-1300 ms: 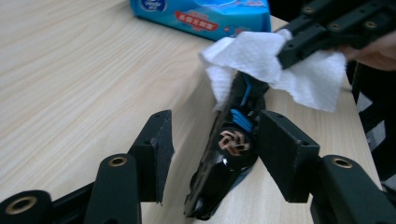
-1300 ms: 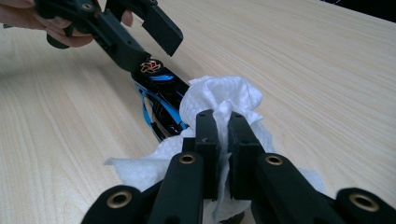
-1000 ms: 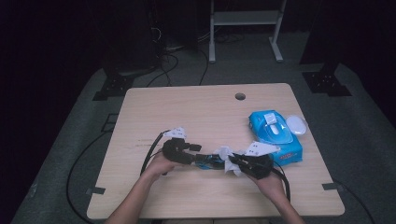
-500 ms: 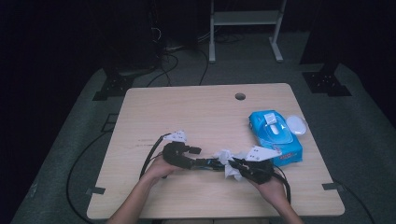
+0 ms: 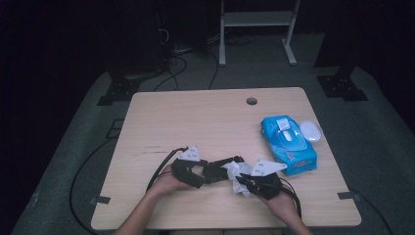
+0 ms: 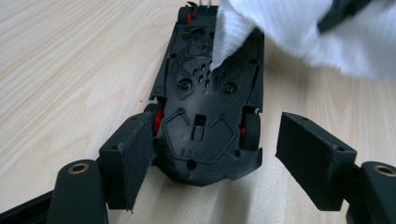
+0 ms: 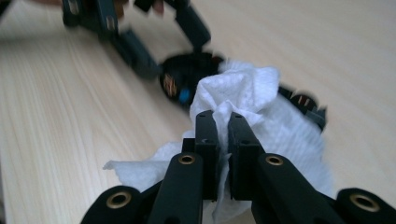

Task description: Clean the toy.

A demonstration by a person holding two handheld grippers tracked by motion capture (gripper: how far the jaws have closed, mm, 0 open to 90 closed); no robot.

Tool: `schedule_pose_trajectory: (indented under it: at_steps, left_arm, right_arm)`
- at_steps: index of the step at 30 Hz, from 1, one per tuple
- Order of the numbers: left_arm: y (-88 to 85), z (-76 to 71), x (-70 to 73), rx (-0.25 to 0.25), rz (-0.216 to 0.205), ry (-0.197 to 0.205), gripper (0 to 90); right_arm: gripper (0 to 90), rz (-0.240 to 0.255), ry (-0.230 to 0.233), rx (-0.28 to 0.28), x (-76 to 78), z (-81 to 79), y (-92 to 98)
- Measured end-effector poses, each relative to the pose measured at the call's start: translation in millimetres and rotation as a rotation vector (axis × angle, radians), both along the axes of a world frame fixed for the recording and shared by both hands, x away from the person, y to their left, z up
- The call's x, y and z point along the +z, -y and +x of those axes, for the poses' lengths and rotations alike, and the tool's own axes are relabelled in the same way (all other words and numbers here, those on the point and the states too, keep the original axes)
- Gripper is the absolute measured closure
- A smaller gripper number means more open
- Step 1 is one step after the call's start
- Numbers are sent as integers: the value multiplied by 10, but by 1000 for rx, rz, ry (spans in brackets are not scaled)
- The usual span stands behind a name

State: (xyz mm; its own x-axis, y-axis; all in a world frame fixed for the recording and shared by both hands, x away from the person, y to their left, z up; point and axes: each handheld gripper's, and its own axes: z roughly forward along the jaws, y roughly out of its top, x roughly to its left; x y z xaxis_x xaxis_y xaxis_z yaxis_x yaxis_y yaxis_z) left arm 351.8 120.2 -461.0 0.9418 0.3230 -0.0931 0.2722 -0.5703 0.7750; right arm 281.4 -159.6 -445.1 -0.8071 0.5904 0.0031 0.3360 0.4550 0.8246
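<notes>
A black toy car [image 6: 205, 116] lies upside down on the table, its underside and red wheel hubs showing. My left gripper [image 6: 217, 123] stands open around its near end; the left jaw touches a wheel and the right jaw is apart from it. A crumpled white wipe [image 7: 252, 93] is pinched in my shut right gripper [image 7: 223, 116] and rests on the car's far end [image 7: 187, 74]. In the high view the left gripper [image 5: 208, 171], the car [image 5: 225, 164], the wipe [image 5: 237, 175] and the right gripper [image 5: 243, 182] sit close together near the table's front edge.
A blue pack of wipes [image 5: 288, 144] lies at the right side of the table [image 5: 195, 117], with a white oval lid [image 5: 311, 130] beside it. A cable hole [image 5: 251, 101] sits near the back edge. Cables trail off the front left.
The right gripper has pushed the wipe leftwards onto the car. The blue of the car seen between the grippers earlier is now covered. The left gripper has hardly moved.
</notes>
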Motion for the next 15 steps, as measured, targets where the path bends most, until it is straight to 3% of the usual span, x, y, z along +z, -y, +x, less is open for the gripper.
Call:
schedule_pose_trajectory:
  at_steps: [2,6,10,12,15]
  left_arm:
    - [18,-1,-12,2,5,9,262]
    - [40,-15,-19,2,3,21,247]
    - [36,-14,-32,1,7,36,222]
    - [32,-24,-40,3,-3,44,200]
    - [28,-43,-48,5,-17,66,195]
  right_arm:
    - [838,16,27,-5,107,41,-13]
    - [837,40,37,-40,202,215,-25]
    - [836,-13,-14,-64,88,413,-59]
    - [835,-37,-42,-59,19,445,-77]
    - [835,-34,-61,-54,-6,428,-78]
